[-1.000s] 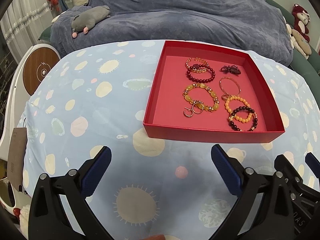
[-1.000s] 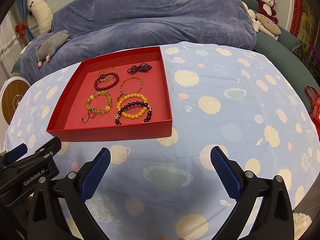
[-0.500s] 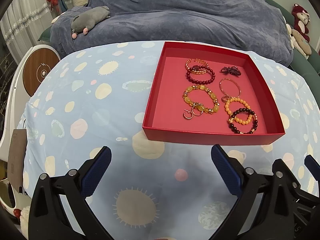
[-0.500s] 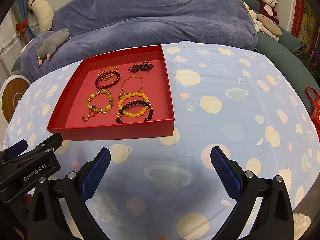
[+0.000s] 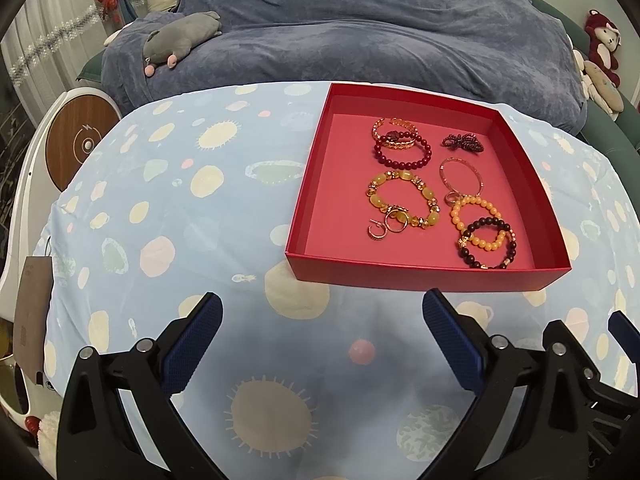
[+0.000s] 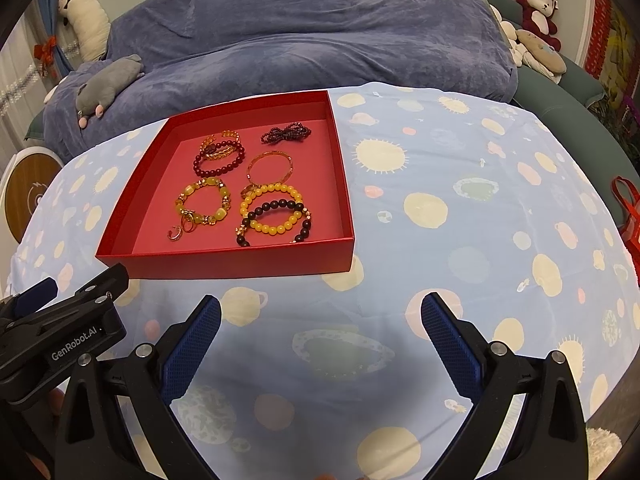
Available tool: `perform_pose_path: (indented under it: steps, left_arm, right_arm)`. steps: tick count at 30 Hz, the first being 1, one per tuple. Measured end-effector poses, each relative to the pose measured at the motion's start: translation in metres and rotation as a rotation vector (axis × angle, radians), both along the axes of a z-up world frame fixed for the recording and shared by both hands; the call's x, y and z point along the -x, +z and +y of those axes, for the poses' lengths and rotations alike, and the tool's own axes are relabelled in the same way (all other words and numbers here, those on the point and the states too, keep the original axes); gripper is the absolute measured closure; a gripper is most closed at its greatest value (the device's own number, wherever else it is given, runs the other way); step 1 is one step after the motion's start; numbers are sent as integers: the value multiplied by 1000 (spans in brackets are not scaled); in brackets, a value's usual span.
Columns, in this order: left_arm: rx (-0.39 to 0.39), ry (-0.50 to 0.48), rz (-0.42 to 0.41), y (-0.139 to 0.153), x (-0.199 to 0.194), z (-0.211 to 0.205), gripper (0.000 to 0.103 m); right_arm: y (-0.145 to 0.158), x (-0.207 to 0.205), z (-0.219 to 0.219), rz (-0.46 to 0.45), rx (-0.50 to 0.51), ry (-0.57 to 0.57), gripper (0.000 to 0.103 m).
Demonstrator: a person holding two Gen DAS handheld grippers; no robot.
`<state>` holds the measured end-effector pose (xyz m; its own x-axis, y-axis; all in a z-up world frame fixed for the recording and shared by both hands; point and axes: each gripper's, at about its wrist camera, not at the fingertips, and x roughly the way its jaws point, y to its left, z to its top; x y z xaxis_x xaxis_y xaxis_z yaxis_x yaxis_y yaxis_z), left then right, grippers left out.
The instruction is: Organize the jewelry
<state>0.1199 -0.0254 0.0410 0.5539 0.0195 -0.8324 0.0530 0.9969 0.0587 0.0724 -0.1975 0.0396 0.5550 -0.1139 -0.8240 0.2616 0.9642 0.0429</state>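
With both grippers' fingers (image 5: 192, 340) spread wide and empty, reach over the red tray's (image 5: 424, 278) near edge and lift one bracelet (image 5: 402, 200) at a time.

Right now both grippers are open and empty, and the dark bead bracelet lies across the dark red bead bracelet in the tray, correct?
Not quite. The dark bead bracelet lies across the orange bead bracelet, as the right wrist view shows. Left gripper and right gripper are open and empty.
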Motion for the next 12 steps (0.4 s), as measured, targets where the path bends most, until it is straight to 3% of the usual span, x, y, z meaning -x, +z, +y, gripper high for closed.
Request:
perform_pose_path:
  steps: [12]
  left_arm:
    - [-4,4,-10,1,1,-1,7]
  right_arm:
    - [0,-1,1,1,0,1,6]
